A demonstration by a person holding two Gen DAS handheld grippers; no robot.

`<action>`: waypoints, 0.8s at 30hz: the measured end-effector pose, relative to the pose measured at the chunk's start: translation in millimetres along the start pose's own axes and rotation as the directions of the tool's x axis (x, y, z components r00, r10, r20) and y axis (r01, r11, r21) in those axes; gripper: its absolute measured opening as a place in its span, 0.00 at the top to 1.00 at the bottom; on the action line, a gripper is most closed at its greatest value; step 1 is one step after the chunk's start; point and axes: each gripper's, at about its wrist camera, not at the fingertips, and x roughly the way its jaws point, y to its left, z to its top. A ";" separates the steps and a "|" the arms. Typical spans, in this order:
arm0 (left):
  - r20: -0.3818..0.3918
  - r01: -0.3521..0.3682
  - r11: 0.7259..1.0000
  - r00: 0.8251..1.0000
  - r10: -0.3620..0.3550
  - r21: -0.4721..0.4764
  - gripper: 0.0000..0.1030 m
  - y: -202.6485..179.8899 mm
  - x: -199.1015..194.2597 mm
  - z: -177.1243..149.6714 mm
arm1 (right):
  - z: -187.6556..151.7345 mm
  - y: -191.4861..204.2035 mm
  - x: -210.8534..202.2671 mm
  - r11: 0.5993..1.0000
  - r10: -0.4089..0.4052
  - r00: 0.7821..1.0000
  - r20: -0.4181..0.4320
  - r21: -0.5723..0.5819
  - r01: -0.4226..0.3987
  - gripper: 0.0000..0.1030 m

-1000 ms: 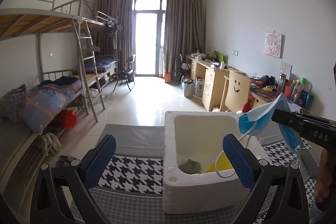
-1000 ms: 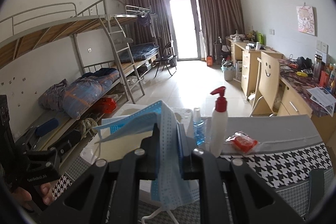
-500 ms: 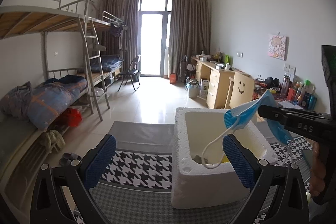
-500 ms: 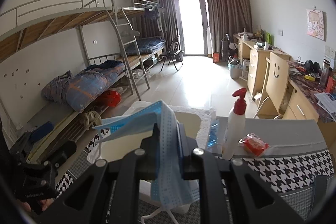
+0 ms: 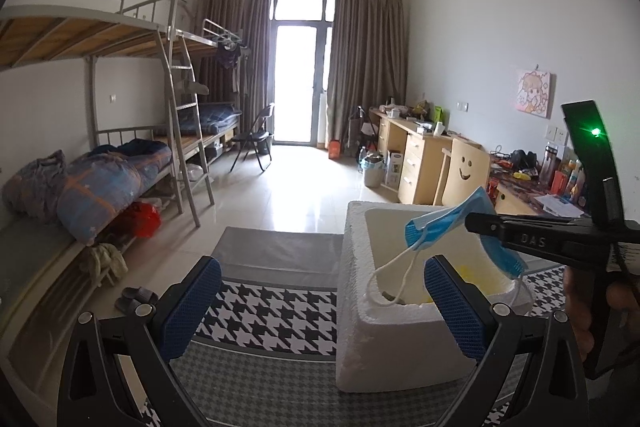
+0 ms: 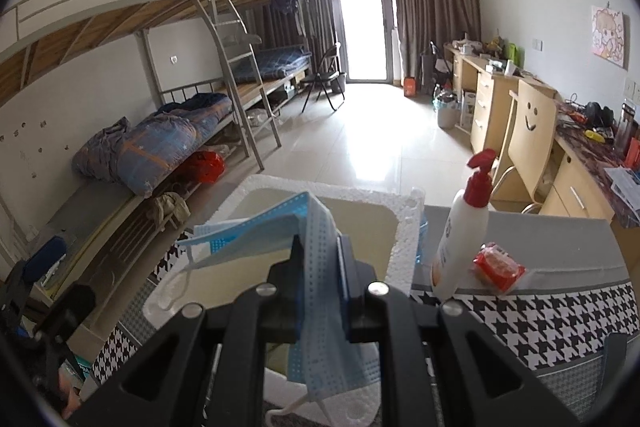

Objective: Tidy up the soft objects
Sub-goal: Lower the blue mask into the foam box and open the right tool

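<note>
While bunk beds (image 5: 120, 75) line the left wall of a dormitory room, the left gripper (image 5: 322, 301) stands with its blue pads (image 5: 188, 307) spread wide and nothing between them, low over a houndstooth cloth (image 5: 264, 315) on the table. Just right of it sits a white foam box (image 5: 372, 343), its top open, with something yellow partly visible inside. Above the box's opening, the right gripper (image 6: 318, 279) is clamped tight on a blue face mask (image 6: 316, 255); the mask folds over the closed jaws and its white ear loops (image 5: 390, 281) dangle, one reaching down to the box's near rim. A person's hand (image 5: 592, 311) grips that tool at the right edge of the left view. Right of the box, touching the cloth, stand a white pump bottle (image 6: 460, 247) with a red top and, just beside it, a small red packet (image 6: 498, 267). Desks (image 6: 504, 107) and a chair with a painted smile (image 6: 530, 119) run along the right wall.
</note>
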 end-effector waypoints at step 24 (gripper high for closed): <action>-0.021 -0.004 1.000 1.000 0.004 0.001 0.01 0.4 -0.4 -0.6 | -4.5 2.6 8.9 1.000 0.028 0.997 -0.073 -0.001 -0.028 0.37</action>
